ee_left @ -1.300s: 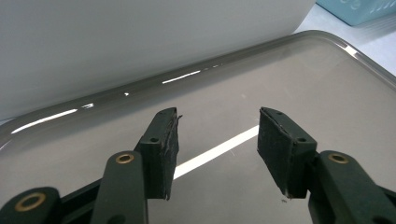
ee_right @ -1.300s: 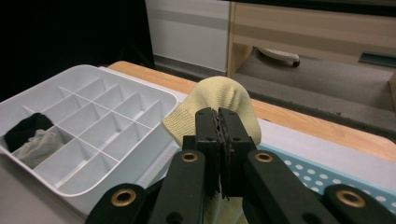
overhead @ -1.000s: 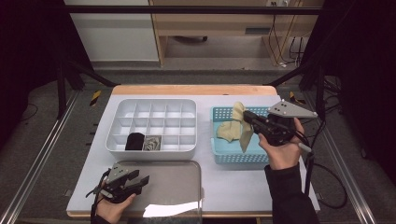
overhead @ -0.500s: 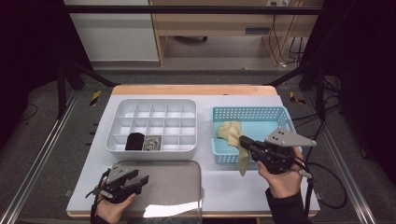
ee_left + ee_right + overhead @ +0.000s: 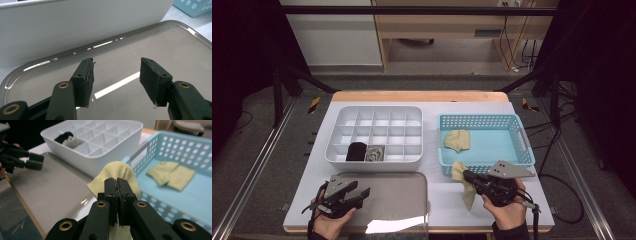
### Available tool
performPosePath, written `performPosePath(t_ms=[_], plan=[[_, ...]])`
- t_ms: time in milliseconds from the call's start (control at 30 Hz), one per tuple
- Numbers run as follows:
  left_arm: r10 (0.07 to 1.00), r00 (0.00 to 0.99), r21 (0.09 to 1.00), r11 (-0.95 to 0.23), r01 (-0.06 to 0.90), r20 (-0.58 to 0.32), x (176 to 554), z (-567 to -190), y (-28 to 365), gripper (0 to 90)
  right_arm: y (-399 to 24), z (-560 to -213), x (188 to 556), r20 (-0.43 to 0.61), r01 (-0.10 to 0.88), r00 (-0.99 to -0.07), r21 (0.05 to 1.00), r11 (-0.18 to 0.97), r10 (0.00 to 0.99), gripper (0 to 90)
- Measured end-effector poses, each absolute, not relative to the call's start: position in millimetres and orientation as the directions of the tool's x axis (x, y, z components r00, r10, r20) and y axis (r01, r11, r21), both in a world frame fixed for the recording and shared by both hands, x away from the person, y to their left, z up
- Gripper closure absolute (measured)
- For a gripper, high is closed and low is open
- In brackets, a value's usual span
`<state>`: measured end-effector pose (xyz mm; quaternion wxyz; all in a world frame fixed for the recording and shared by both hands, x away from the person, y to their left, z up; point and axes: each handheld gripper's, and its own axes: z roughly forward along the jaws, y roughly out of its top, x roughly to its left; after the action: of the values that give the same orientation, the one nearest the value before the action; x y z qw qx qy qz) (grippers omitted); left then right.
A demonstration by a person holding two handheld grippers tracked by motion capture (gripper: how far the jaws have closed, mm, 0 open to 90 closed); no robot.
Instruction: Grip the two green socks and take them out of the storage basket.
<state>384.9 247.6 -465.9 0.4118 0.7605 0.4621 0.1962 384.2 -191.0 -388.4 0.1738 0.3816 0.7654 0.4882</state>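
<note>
1. Your right gripper [image 5: 468,176] pinches a yellow sock [image 5: 117,173] just past the blue basket [image 5: 524,137]'s near-left corner, above the table.
2. Your left gripper [image 5: 116,75], jaws spread and just opening with nothing between them, waits over the grey tray [image 5: 412,185] at the table's near edge.
3. Step in hand, likely: carrying the sock to the tray. Next: lower it flat, then release.

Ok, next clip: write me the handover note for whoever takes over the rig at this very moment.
Right hand-held gripper: shut on a yellow sock, held outside the blue basket, just beside the grey tray.
Left hand-held gripper: open and holding nothing, over the tray; its jaws have just been opening.
Done: a black item and a grey item sit in front compartments of the white divided box.
Left: probably deal with the held sock, then the other yellow sock in the basket.
</note>
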Motion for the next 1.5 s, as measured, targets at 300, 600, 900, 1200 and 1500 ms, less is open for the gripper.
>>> performPosePath(t_ms=[300, 600, 900, 1200, 1500], plan=[[0.864, 0.495, 0.810, -0.224, 0.542, -0.092, 384.3, -464.7, 248.7, 43.7, -160.3, -429.8, 387.0, 0.142, 0.466, -0.692, 0.837, 0.288, 0.708, 87.2], [0.872, 0.477, 0.812, -0.200, 0.549, -0.108, 383.1, -463.9, 251.3, 44.6, -124.8, -458.5, 390.1, 0.155, 0.492, -0.726, 0.798, 0.348, 0.670, 86.7], [0.879, 0.466, 0.809, -0.202, 0.552, -0.098, 382.8, -464.4, 251.3, 44.8, -117.6, -466.2, 387.2, 0.157, 0.495, -0.730, 0.792, 0.357, 0.665, 77.8], [0.876, 0.468, 0.801, -0.195, 0.566, -0.116, 383.8, -464.6, 250.7, 45.1, -146.2, -434.1, 390.8, 0.118, 0.465, -0.641, 0.846, 0.261, 0.759, 66.2], [0.869, 0.480, 0.804, -0.197, 0.560, -0.122, 384.1, -464.3, 251.0, 44.8, -167.2, -409.7, 407.6, 0.105, 0.450, -0.547, 0.874, 0.185, 0.830, 52.7]])
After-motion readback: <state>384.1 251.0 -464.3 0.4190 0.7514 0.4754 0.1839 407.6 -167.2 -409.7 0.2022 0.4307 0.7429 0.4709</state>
